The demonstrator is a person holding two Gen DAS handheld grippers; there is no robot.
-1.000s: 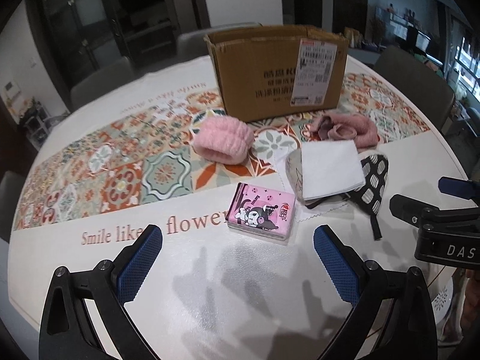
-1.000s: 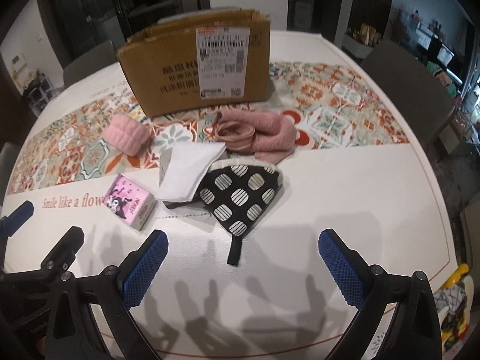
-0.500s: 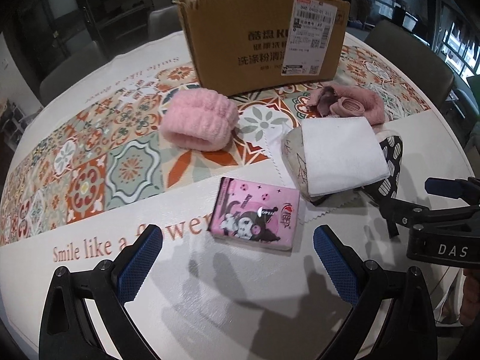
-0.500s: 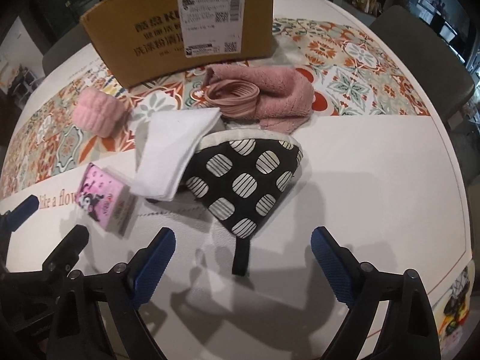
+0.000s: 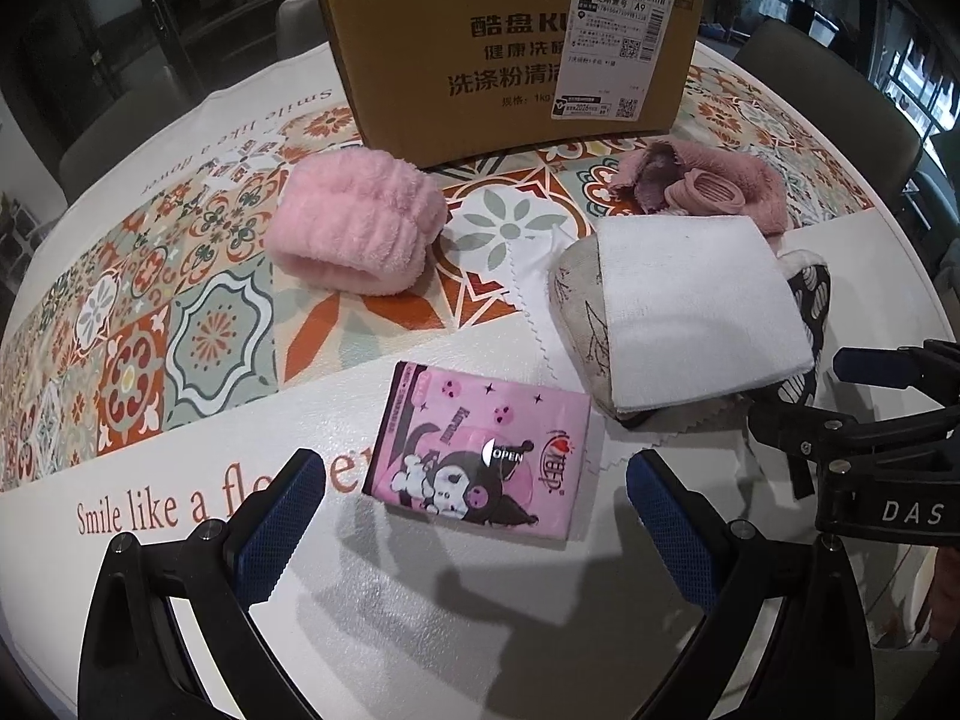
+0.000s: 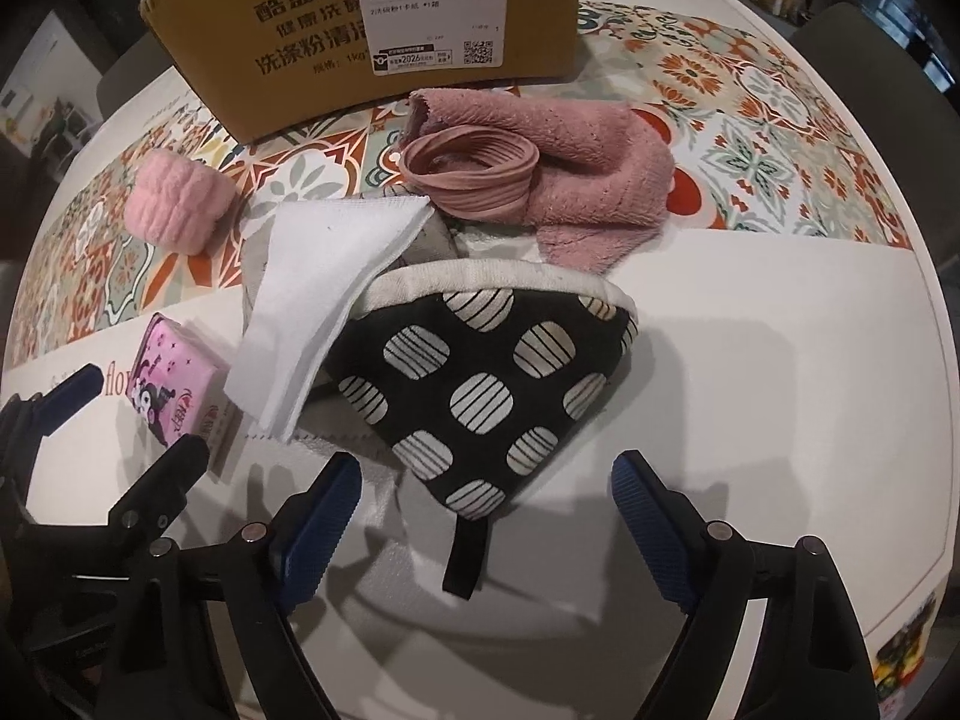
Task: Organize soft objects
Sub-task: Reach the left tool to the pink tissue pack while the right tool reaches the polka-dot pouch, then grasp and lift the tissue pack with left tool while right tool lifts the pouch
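On the round table (image 5: 420,630), which has one patterned tile runner (image 5: 198,312) across its middle, stands one cardboard box (image 5: 480,78) at the far side. In front of it lie the soft things, counted: one fluffy pink roll (image 5: 360,222) on the runner to the left; one dusty-pink towel (image 6: 588,174) just before the box, with one ribbed pink band (image 6: 474,174) resting on it; one folded white cloth (image 5: 690,312) lying on a beige printed cloth (image 5: 576,312); one black mitt (image 6: 486,372) with striped white dots, its rim touching the white cloth and its black loop (image 6: 465,558) pointing toward the near edge. One pink tissue pack (image 5: 480,456) lies flat on the bare white part of the table, just beside the cloths and apart from the roll.

Two grippers are in view. Left gripper (image 5: 474,534) hangs above the table with its jaws wide apart; the tissue pack sits between and a little beyond the blue pads, which do not touch it. Right gripper (image 6: 486,531) points steeply down over the mitt's tip and loop; its jaws are closing, the loop lies between them, and the pads are still clear of it. Each gripper shows at the edge of the other's view, side by side.
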